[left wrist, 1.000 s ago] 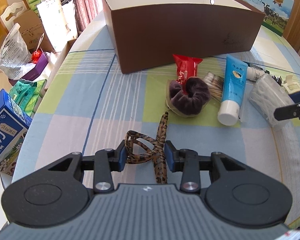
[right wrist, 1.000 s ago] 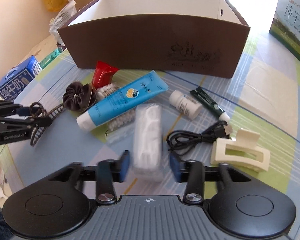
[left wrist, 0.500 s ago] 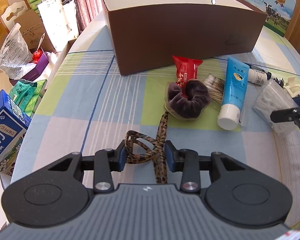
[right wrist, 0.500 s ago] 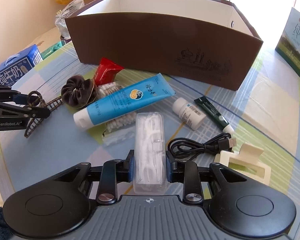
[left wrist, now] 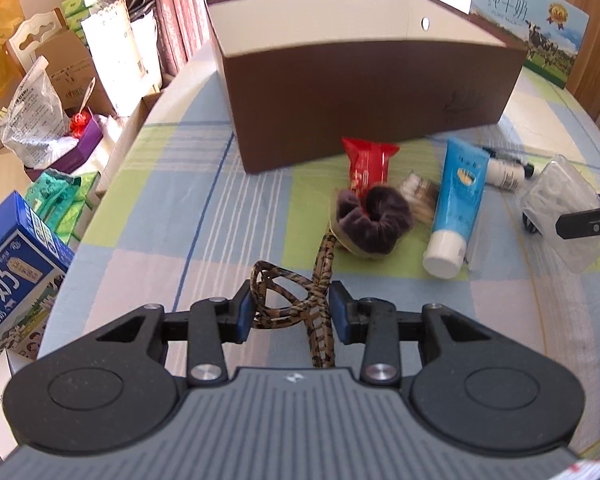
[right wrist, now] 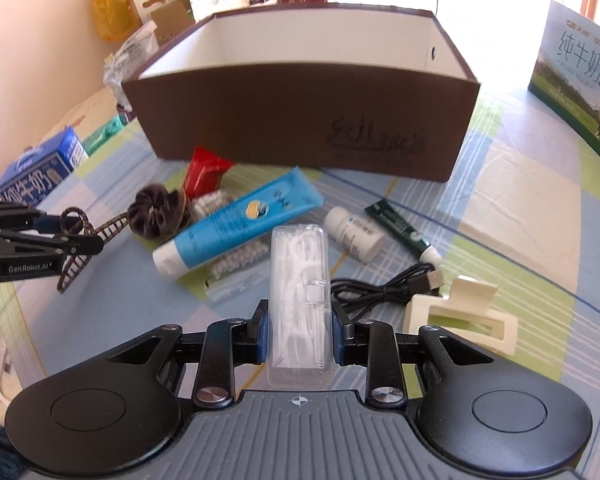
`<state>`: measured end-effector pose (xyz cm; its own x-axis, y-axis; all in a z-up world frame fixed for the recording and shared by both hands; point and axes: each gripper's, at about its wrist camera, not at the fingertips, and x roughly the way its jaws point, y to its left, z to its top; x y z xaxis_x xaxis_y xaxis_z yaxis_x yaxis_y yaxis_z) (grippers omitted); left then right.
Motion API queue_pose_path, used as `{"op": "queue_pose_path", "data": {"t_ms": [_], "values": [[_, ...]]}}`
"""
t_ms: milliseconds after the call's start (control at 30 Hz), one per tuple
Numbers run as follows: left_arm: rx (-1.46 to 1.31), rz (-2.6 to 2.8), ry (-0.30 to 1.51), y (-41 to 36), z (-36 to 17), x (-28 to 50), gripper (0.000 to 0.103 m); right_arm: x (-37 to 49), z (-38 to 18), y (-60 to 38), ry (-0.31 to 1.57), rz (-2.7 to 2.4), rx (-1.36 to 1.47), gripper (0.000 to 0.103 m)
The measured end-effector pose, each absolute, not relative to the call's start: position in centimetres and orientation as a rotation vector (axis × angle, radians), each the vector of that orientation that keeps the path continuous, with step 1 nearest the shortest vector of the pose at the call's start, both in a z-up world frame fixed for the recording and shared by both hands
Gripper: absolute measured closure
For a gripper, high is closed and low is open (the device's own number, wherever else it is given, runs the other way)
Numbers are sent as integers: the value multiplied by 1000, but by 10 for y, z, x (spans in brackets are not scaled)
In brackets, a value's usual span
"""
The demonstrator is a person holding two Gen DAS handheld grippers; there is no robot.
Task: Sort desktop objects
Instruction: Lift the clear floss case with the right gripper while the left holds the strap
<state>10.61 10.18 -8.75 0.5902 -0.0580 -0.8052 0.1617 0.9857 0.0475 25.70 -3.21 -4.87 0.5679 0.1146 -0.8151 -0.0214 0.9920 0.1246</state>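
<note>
Gripping low over the table before the brown box [right wrist: 300, 120]: left gripper [left wrist: 292, 312] closed on a light, springy leopard-print hair clip [left wrist: 300, 300], right gripper [right wrist: 299, 338] pinching a stiff, slippery clear floss-pick case [right wrist: 299, 304] across its sides.

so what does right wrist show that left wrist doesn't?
Right wrist only: black USB cable, cream claw clip, green tube.
Left wrist only: purple box and green packs beside the table.
Both: brown box, blue tube, dark scrunchie, red packet, left gripper shut on leopard hair clip, right gripper shut on clear floss-pick case.
</note>
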Motion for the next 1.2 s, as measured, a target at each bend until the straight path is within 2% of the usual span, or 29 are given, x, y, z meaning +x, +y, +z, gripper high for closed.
{"op": "queue_pose_path", "data": {"t_ms": [100,133,367,433,533,567,700,1033,1067,1167,1200], "values": [[113,-133,898,100,-75,108,73,259,-37,-36,934,82,115,76],[108,-138,882,100,-69,109,79,260,-34,-37,925,84,122,76],[117,-142,869,94,-52,125,78,270,-19,-43,889,91,137,76],[117,-148,883,97,-56,122,71,268,-19,-46,887,88,150,76],[122,-165,903,102,-59,110,56,263,-25,-49,905,84,173,76],[129,-165,910,104,-61,106,47,262,-28,-51,914,81,180,76],[129,-156,933,111,-71,98,42,258,-39,-55,949,71,209,76],[161,-157,960,106,-107,106,45,259,-41,-56,956,67,215,76],[166,-155,964,105,-110,108,47,258,-42,-57,958,66,218,76],[178,-151,985,104,-118,110,64,257,-44,-58,965,62,228,76],[185,-153,974,104,-119,108,66,256,-44,-58,967,61,229,76]]}}
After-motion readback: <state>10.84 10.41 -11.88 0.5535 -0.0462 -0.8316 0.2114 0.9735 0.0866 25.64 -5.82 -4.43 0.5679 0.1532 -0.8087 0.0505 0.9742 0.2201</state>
